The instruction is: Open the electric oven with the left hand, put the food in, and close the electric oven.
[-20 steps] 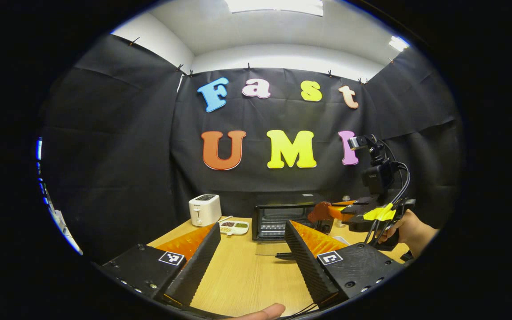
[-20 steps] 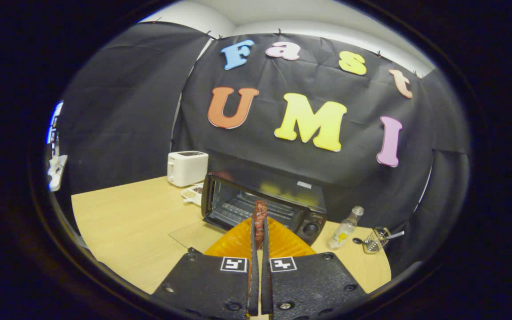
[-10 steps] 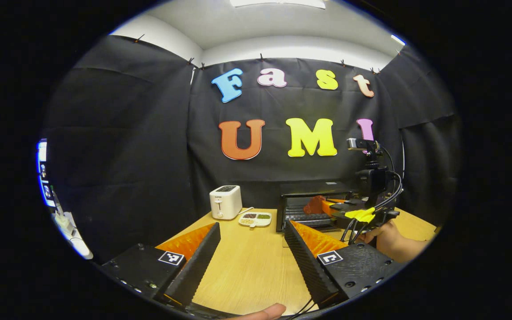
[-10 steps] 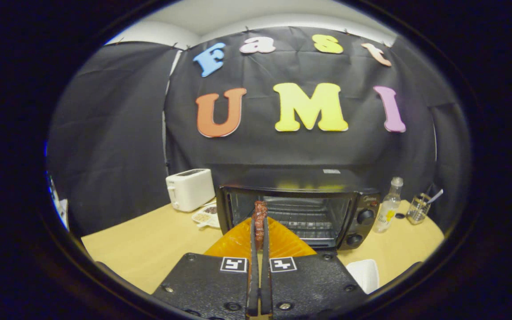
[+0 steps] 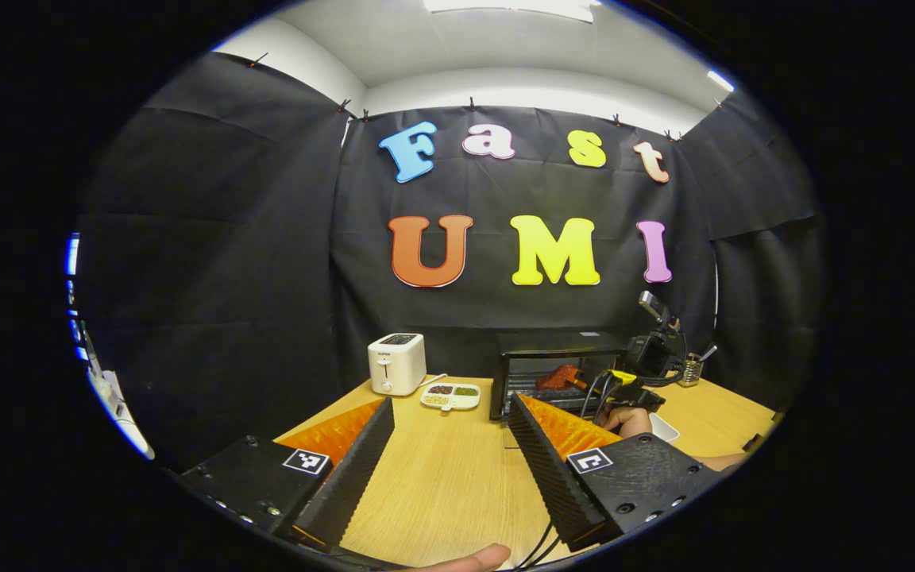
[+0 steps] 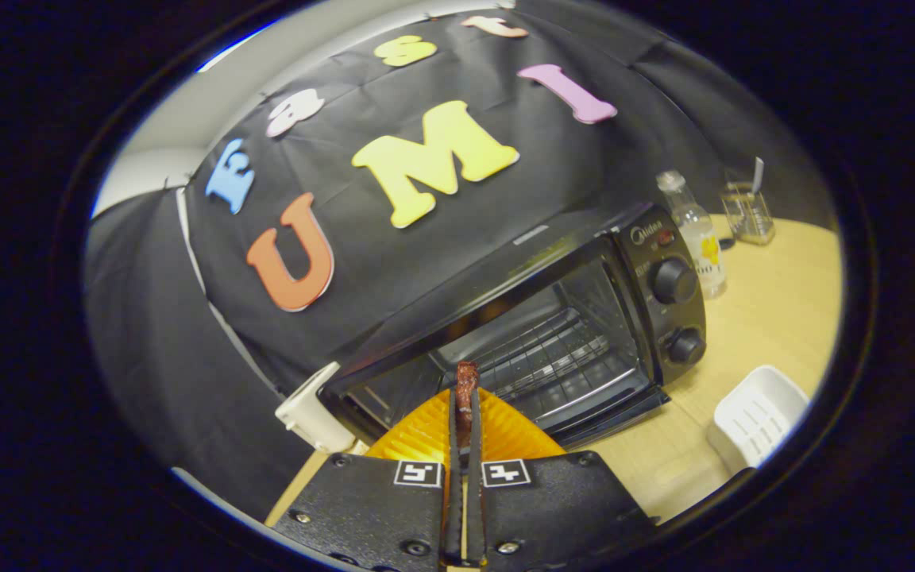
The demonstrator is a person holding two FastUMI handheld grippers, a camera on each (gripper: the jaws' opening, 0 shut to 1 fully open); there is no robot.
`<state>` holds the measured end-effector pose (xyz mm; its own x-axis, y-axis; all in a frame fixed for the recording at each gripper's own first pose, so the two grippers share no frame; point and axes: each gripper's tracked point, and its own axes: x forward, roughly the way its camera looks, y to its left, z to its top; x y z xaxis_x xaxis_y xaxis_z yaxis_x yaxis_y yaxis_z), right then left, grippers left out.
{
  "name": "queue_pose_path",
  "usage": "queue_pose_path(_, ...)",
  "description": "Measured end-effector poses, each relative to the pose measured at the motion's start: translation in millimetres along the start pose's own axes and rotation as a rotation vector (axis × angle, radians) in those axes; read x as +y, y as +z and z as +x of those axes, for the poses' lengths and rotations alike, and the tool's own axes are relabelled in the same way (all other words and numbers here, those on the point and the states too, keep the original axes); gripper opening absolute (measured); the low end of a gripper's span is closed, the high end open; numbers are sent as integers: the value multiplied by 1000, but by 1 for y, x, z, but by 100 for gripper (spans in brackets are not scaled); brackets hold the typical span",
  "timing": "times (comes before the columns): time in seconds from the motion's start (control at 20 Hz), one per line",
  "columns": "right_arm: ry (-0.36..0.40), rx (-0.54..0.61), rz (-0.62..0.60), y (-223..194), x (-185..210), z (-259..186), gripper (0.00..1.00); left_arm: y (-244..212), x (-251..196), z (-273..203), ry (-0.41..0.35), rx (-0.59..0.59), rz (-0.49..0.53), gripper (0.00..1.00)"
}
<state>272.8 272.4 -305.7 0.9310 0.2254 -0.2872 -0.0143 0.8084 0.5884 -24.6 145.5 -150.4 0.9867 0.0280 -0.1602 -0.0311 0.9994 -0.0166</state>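
Food (image 6: 466, 389), a thin reddish strip, is pinched by right gripper (image 6: 464, 413) fingers before open oven (image 6: 553, 349); judged light, floppy, best gripped mid-length. Left gripper (image 5: 449, 445) fingers are spread, empty.

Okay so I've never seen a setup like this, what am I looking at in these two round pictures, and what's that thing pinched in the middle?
A person holds a two-finger gripper in each hand, with a camera riding on each. The left gripper view looks past the open left gripper across a wooden table. On it stand a white toaster, a small snack dish and a black oven. The right gripper view looks along the right gripper, shut on a reddish piece of food before the open oven, tilted. Beside the oven are a bottle, a glass and a white tray.
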Motion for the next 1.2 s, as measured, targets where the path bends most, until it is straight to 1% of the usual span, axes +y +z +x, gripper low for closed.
queue_pose_path(0.25, -47, 40, 214, -1, -36, 51, 6, -13, 4, 22, 21, 53, -41, 93)
queue_pose_path(0.35, -45, 45, 232, -3, -44, 59, 6, -16, 4, 28, 25, 54, -45, 93)
queue_pose_path(0.4, -57, 44, 215, -3, -49, 60, 7, -19, 3, 30, 24, 58, -40, 93)
queue_pose_path(0.55, -60, 49, 163, -4, -50, 58, 8, -22, 4, 32, 36, 64, -42, 93)
queue_pose_path(0.7, -63, 49, 83, -3, -46, 57, 9, -27, -5, 32, 19, 77, -61, 93)
queue_pose_path(0.8, -73, 50, 34, -4, -46, 56, 10, -33, -7, 30, 17, 94, -47, 93)
queue_pose_path(0.85, -90, 54, 15, -6, -48, 54, 11, -33, -8, 29, 16, 96, -40, 93)
queue_pose_path(1.0, -126, 48, -70, -4, -51, 45, 18, -34, -11, 24, 6, 98, -38, 93)
queue_pose_path(1.15, -119, 28, -142, 6, -48, 29, 25, -38, -12, 21, 7, 115, -41, 93)
queue_pose_path(1.2, -106, 31, -160, 7, -44, 21, 31, -38, -14, 19, 2, 122, -44, 93)
